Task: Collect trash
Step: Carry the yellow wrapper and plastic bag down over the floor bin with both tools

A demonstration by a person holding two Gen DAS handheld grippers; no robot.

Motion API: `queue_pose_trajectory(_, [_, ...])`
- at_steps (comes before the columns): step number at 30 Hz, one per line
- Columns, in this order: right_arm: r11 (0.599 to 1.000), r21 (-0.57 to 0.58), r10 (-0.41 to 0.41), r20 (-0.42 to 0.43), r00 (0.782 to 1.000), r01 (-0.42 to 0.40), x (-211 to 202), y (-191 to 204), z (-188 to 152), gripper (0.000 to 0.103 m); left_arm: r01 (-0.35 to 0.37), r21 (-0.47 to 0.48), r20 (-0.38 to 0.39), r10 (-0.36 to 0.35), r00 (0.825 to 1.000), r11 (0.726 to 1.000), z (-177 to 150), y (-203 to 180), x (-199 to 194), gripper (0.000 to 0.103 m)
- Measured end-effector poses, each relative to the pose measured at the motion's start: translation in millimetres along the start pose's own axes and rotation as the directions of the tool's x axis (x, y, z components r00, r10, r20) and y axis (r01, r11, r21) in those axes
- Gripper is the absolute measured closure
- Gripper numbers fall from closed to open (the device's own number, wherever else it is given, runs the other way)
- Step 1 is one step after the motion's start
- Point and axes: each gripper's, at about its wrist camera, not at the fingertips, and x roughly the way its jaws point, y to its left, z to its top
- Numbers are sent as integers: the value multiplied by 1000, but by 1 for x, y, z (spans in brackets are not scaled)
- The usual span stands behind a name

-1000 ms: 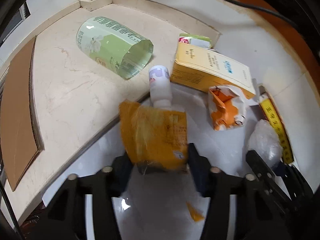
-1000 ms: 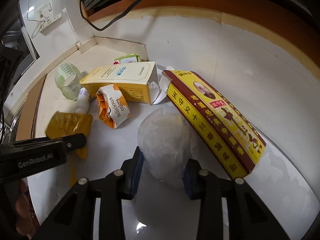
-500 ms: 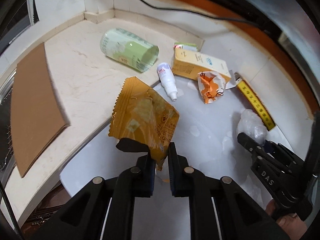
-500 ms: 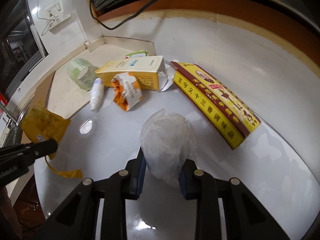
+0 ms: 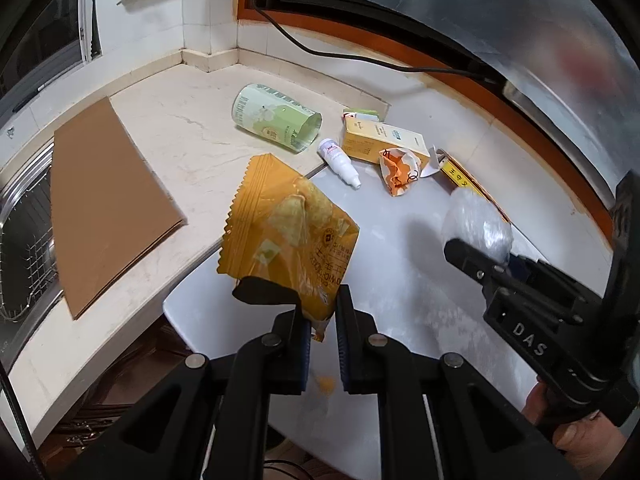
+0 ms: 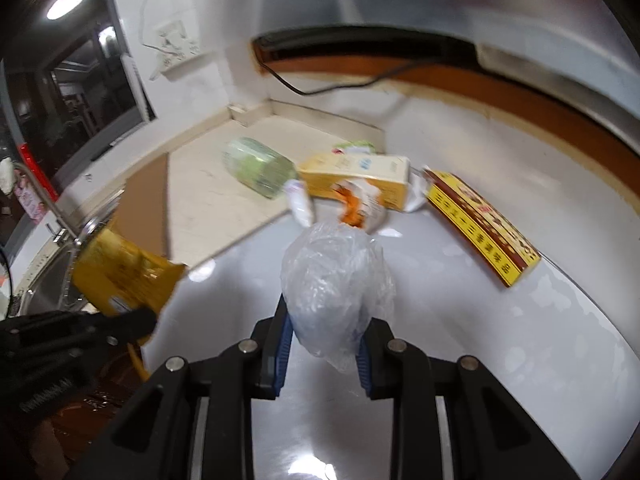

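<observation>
My left gripper [image 5: 322, 322] is shut on a yellow snack bag [image 5: 288, 236] and holds it up above the white table's near edge; the bag also shows in the right wrist view [image 6: 120, 276]. My right gripper [image 6: 322, 344] is shut on a crumpled clear plastic wad [image 6: 336, 276], lifted off the table; the wad shows in the left wrist view [image 5: 478, 222]. On the surface behind lie a green cup [image 5: 276, 118] on its side, a small white bottle [image 5: 338, 162], a yellow carton [image 5: 382, 142], an orange-white wrapper [image 5: 398, 168] and a red-yellow box [image 6: 482, 222].
A brown cardboard sheet [image 5: 100, 200] lies on the marble counter [image 5: 192, 144] at left, beside a sink with a wire rack [image 5: 24, 240]. A black cable [image 5: 360, 58] runs along the back wall. The white table [image 5: 400, 280] ends near my left gripper.
Both grippers have risen and pulled back from the litter, each carrying its item. The snack bag left the table and now hangs in the air; the plastic wad is lifted too.
</observation>
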Motion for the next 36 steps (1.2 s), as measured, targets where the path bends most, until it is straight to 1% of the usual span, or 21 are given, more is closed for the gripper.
queue_pose_trajectory(4, [999,-10,33,23,999,-33,-18,23,-4,76,27,18,12,-28,1000,999,-11,13,-18,94])
queue_pose_trajectory(7, [998,-8,58,15,998,-57,-27,41,-12,76,60,21,23,-61,998,998,-24,31,-35,94])
queue_pose_trajectory(10, [996,-10,87,4,996,-87,-36,61,-24,76,94,-5,20,-94,995,996,-36,53,-46,94])
queue_pose_trajectory(14, [993,-12,121,-10,993,-121,-46,88,-42,76,139,-51,-10,-140,990,989,-54,87,-51,94])
queue_pose_trajectory(16, [990,-7,144,-16,990,-144,-49,103,-54,76,143,-62,-24,-145,989,988,-64,100,-51,94])
queue_pose_trajectory(20, [986,-16,168,-28,985,-168,-48,129,-76,76,118,-86,-74,-125,989,989,-95,134,-44,94])
queue_pose_trajectory(22, [983,-33,179,-47,983,-180,-43,144,-93,76,109,-104,-97,-119,988,989,-110,150,-39,94])
queue_pose_trajectory(26, [980,-53,187,-116,975,-194,-20,169,-135,76,72,-137,-150,-92,984,988,-148,184,-14,94])
queue_pose_trajectory(28, [979,-49,186,-165,969,-196,-2,176,-157,76,42,-133,-183,-66,981,990,-166,195,5,94])
queue_pose_trajectory(30, [982,-59,164,-213,963,-180,18,181,-184,75,17,-116,-219,-43,975,993,-187,203,29,94])
queue_pose_trajectory(33, [986,-44,139,-302,943,-160,63,180,-231,75,-8,-88,-271,-16,962,996,-219,212,72,94])
queue_pose_trajectory(35, [990,-28,122,-357,926,-142,97,174,-263,75,-20,-69,-302,-2,953,997,-242,216,106,94])
queue_pose_trajectory(36, [993,-20,101,-394,914,-119,121,169,-283,75,-21,-65,-318,-1,948,998,-251,217,120,94])
